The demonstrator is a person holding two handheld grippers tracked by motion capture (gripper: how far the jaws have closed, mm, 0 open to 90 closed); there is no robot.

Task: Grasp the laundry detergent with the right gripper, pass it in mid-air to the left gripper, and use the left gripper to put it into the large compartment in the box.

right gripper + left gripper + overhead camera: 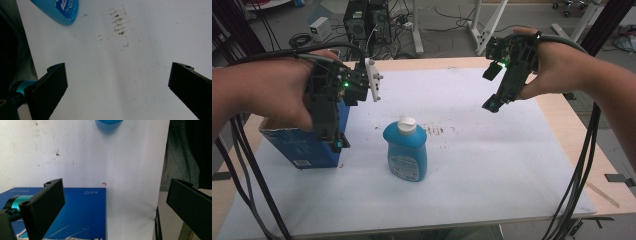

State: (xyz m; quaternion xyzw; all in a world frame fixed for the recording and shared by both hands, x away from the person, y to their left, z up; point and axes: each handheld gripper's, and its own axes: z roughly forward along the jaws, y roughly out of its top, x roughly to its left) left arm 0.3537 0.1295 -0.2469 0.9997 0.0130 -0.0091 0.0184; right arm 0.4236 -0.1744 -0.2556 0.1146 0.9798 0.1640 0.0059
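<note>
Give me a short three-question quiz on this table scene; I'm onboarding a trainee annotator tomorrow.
1. True or false: the blue bottle stands upright with its white cap on.
2. Which hand-held gripper hovers over the dark blue box? A) left hand-held gripper B) right hand-held gripper
3. How do the jaws of both grippers stand?

Key
1. True.
2. A.
3. Wide apart, holding nothing.
</note>
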